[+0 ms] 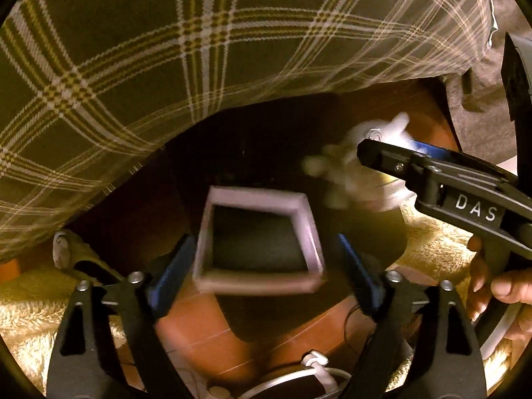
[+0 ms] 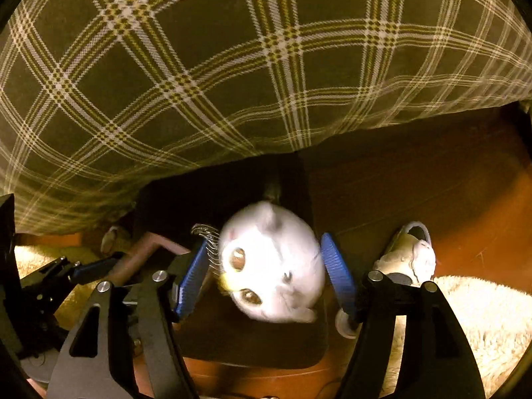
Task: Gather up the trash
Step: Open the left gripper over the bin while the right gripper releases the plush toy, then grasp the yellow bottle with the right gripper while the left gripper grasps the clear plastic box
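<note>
L gripper (image 1: 262, 259) grips square white bin; R gripper (image 2: 266, 272) clamps crumpled wrapper.

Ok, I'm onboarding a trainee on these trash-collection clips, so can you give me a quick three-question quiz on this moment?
1. True or false: the square white box sits between the fingers of the left claw.
2. What pattern is on the fabric hanging above? A) plaid B) floral C) polka dots
3. Fill in: the blurred white wad lies between the fingers of the ___ claw.

Key: 1 true; 2 A; 3 right.
</note>
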Tool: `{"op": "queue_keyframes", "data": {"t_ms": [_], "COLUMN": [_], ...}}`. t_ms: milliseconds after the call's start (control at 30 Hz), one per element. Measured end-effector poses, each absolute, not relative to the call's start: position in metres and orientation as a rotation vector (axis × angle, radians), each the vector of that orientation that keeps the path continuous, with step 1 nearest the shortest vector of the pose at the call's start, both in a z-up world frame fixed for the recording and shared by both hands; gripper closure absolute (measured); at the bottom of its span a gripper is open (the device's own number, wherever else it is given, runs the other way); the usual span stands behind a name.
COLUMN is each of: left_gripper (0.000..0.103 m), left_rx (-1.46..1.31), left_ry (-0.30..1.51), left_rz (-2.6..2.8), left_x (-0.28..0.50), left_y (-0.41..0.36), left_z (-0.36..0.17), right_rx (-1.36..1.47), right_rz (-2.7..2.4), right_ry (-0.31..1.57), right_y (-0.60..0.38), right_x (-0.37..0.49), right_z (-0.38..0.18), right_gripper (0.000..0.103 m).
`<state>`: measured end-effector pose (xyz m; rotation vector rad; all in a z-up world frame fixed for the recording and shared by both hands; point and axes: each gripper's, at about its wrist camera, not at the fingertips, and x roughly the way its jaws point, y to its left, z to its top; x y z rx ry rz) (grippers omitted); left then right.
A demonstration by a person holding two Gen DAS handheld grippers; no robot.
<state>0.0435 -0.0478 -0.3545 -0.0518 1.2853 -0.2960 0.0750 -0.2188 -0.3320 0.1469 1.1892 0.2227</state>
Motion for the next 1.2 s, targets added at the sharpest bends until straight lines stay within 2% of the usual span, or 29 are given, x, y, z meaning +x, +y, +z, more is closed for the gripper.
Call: {"op": "queue_keyframes", "data": {"t_ms": [133,333,500,767,967,1200], "left_gripper": [0.010,0.008,0.008,0.008,0.008,0.008], "left_rx": [-0.049,-0.022,-0.004,-0.022,-0.040,-0.051], "left_ry": [1.284,1.227,1.128,0.978,0.895,0.869], "left_rz": [-0.295,-0.283,-0.275,-0.237,-0.204,-0.118], "left_x": [0.041,0.034,0.018,0.016,0.029,0.070], "left_y": [-0.046,-0.048,-0.049,-0.037,-0.018,0.012], "left_z": [-0.352,-0.327,-0.279,-0.187,-0.132,-0.104], "right_rx": [0.153,0.168,0.135,0.108,0.044,0.053], "right_rz": [0.210,0.171,0.136,0.153,0.238,0.317], "right_ry": [1.164,1.094,0.948,0.722,0.670,0.723], "right_y": [-0.214,-0.231,-0.243,-0.247,-0.228,-0.203], "right_x": [0.072,0.065,0.051,0.051,0.085,0.129], "right_z": [-0.333,-0.300,-0.240,-0.140,-0.103,-0.098], "right_gripper": [0.030,0.029,0.023,0.021,0.013,0.011]}}
